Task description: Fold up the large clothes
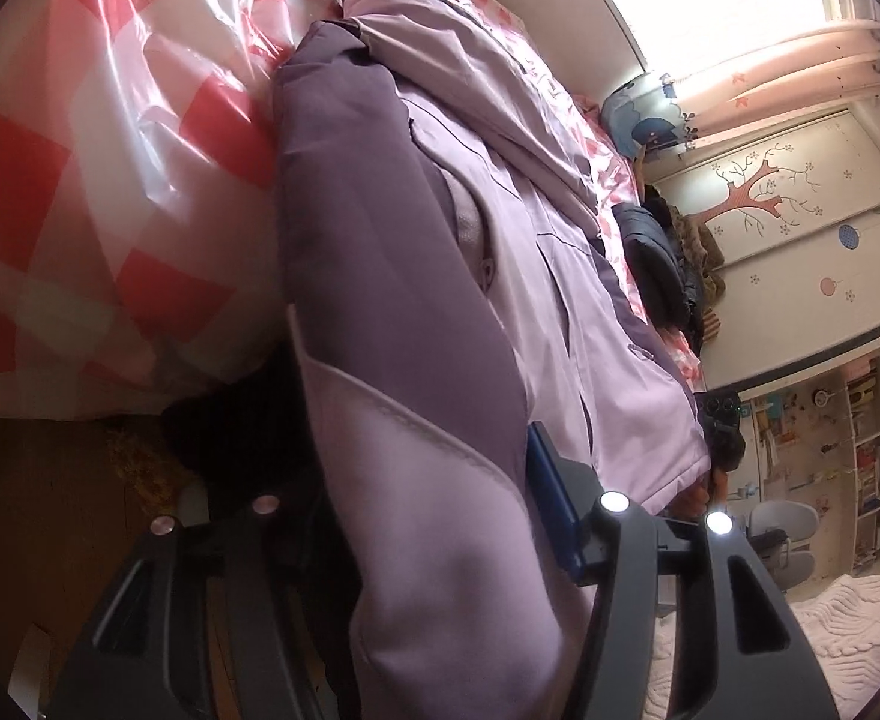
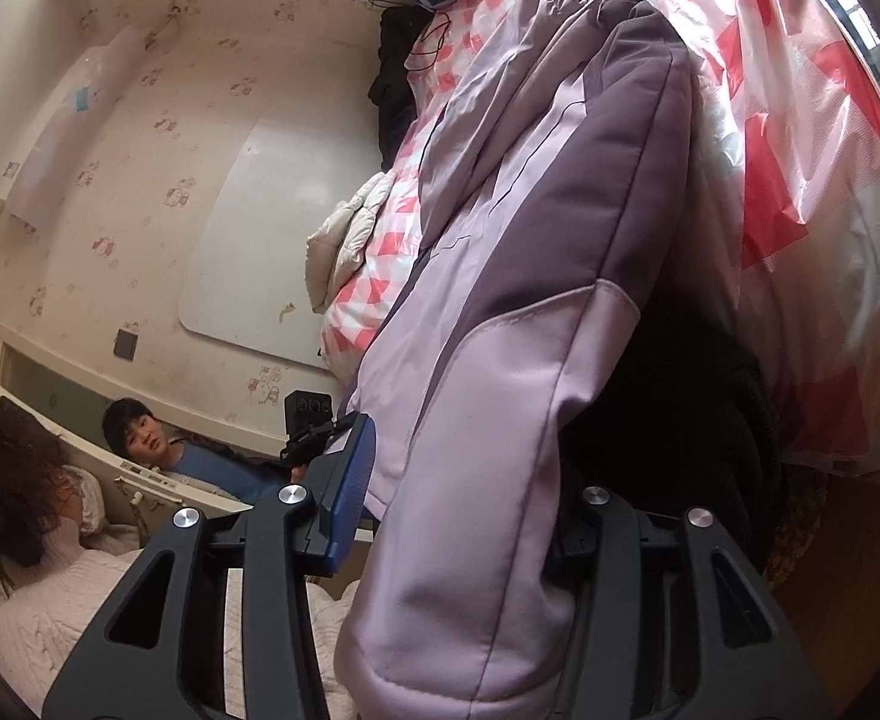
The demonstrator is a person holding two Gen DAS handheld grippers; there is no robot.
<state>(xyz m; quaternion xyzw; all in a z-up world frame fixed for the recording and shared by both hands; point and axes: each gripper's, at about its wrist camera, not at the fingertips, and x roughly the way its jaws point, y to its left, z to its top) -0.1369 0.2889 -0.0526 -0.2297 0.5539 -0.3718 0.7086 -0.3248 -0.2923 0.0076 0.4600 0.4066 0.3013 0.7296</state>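
Note:
A large padded jacket in light lilac and dark purple lies on a bed with a pink and white checked cover. My left gripper is shut on a lilac part of the jacket, which fills the space between its fingers; one blue pad shows. In the right wrist view the same jacket runs away over the bed. My right gripper is shut on another lilac fold, with its blue pad pressed against the cloth.
Dark clothes are piled at the bed's far edge. A white quilted item lies on the bed. Two people sit low by the wall. A bookshelf and a wooden floor are in view.

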